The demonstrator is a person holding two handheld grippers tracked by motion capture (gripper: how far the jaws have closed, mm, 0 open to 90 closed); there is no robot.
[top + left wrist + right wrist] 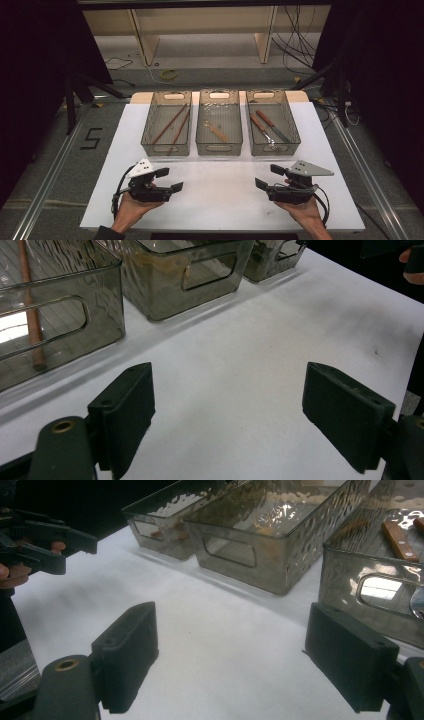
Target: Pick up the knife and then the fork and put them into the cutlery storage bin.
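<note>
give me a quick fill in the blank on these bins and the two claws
1. ____ clear bins stand in a row on the white table.
2. The left bin holds two brown ____.
3. Both the left claw and the right claw have jaws that are ____, with nothing between them.
4. The two wooden-handled utensils lie in the ____ bin.

Missing words: three; chopsticks; open; right

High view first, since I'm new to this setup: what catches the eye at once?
Three clear bins stand in a row at the far side of the white table: the left bin holds chopsticks, the middle bin a small utensil, the right bin wooden-handled cutlery. Nearer, the left gripper and right gripper rest open, facing each other.
</note>
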